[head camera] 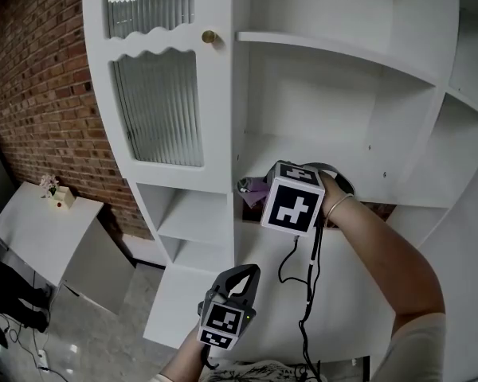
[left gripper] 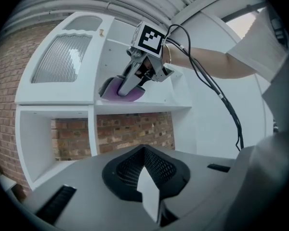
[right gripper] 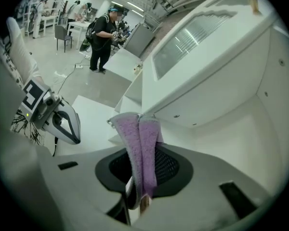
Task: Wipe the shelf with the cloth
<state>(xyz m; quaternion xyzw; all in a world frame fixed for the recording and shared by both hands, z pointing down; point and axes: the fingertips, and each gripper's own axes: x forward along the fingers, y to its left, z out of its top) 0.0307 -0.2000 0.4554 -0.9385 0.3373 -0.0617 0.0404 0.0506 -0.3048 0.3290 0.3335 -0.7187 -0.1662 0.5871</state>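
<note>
My right gripper is shut on a folded purple cloth and holds it at the left end of a white shelf, close to the upright panel. From the right gripper view the cloth runs up out of the closed jaws. In the left gripper view the same cloth rests on the shelf board under the right gripper. My left gripper hangs lower, in front of the unit, shut with nothing in it.
A ribbed-glass cabinet door with a brass knob stands left of the open shelves. Behind is a brick wall. A black cable dangles from the right gripper. A person stands far off.
</note>
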